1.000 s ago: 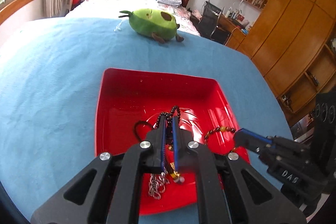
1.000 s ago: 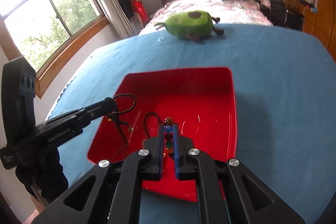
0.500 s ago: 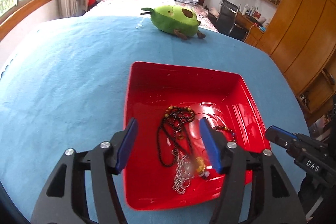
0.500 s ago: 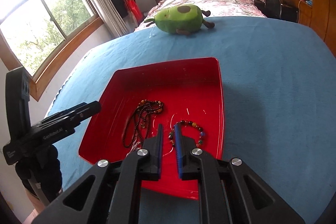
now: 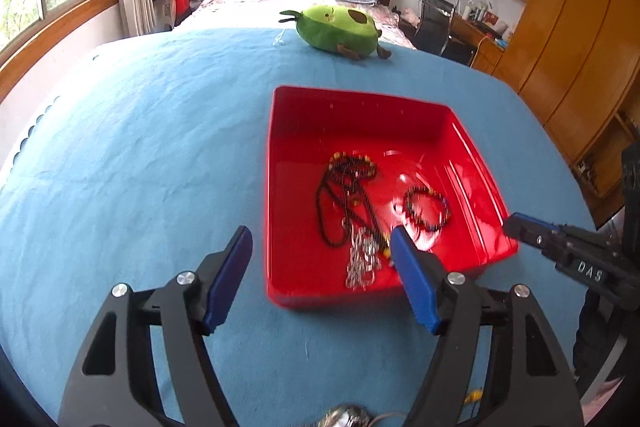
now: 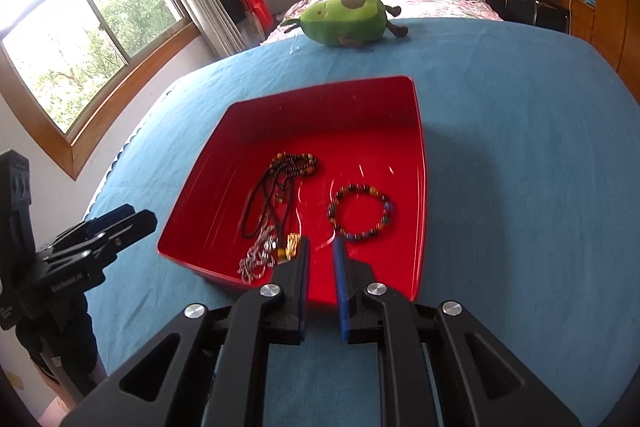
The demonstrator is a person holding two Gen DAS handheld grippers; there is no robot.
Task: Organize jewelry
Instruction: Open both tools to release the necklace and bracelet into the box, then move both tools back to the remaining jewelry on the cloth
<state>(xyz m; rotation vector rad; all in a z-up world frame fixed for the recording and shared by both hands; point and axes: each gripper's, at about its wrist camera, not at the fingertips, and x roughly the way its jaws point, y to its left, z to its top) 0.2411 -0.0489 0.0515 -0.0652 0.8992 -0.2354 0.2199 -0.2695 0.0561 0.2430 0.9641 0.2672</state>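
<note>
We note the dark bead necklace (image 6: 280, 187), silver chain (image 6: 256, 257) and beaded bracelet (image 6: 362, 213) lying in the red tray (image 6: 420, 163) (on blue cloth (image 5: 140, 155)). Our left gripper (image 5: 322, 253) spreads wide, empty; right gripper (image 6: 320, 247) stands slightly parted, empty.

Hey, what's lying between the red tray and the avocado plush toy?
Only bare blue cloth lies between the red tray and the avocado plush toy; both wrist views show that.

A red tray (image 6: 418, 163) was seen holding a tangled dark bead necklace (image 6: 280, 187), a silver chain (image 6: 254, 259) and a round bead bracelet (image 6: 360, 213).
</note>
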